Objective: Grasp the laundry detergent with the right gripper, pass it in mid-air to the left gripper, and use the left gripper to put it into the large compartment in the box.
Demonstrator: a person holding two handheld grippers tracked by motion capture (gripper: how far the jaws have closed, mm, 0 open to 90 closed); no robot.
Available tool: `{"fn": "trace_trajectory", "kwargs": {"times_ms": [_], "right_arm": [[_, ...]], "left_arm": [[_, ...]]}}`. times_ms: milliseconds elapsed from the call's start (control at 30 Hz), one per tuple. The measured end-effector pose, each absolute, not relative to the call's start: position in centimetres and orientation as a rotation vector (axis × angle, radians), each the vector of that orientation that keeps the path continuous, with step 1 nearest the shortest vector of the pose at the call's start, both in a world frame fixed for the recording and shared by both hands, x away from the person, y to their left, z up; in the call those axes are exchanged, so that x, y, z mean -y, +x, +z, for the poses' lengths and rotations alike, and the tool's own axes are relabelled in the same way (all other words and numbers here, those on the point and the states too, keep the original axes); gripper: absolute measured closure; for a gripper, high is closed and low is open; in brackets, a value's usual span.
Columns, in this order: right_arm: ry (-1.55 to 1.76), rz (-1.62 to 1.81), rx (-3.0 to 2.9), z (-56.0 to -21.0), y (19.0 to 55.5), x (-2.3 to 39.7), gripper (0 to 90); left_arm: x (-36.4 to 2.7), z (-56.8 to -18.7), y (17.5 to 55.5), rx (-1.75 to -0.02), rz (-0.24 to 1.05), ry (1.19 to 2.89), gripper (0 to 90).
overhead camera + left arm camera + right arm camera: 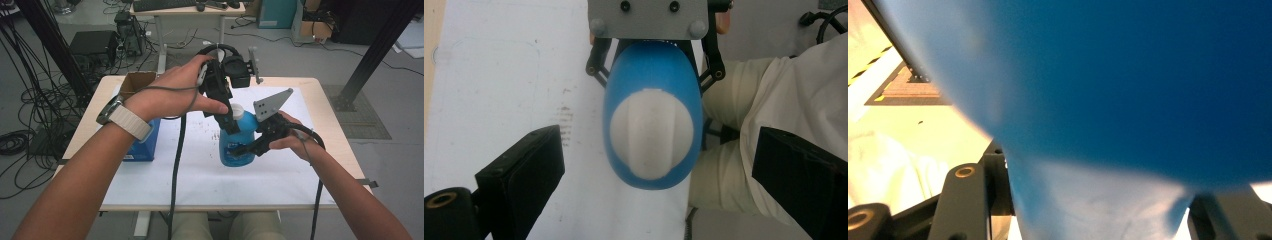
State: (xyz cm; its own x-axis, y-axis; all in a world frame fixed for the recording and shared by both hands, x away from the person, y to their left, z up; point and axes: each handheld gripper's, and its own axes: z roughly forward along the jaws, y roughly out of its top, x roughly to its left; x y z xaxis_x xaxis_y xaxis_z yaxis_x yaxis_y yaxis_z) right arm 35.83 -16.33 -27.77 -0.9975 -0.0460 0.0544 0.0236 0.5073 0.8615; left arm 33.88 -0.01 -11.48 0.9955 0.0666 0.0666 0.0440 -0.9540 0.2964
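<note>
A blue bottle [235,146] with a white cap [237,111] stands upright on the white mat [200,175] in the middle of the table. My right gripper [250,147] comes in from the right and is shut on the bottle's body; in the right gripper view the blue wall [1128,90] sits between the jaws of the right gripper [1098,210]. My left gripper [226,119] hangs over the bottle top, pointing down. In the left gripper view the left gripper [659,145] stands open, its jaws wide on either side of the cap [651,135] without touching it.
A blue box [145,145] and an open cardboard box [136,82] stand at the table's left side. The wooden table edge [330,115] borders the mat. Beyond the table are a desk [185,12] and floor cables [20,140].
</note>
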Motion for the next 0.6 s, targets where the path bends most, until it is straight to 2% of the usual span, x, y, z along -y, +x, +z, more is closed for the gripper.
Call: {"fn": "trace_trajectory", "kwargs": {"times_ms": [600], "right_arm": [[0.011,-1.524,2.665,-27.84,35.88,16.35,42.6]], "left_arm": [[0.03,-11.47,33.78,-0.077,0.107,2.839,7.1]]}}
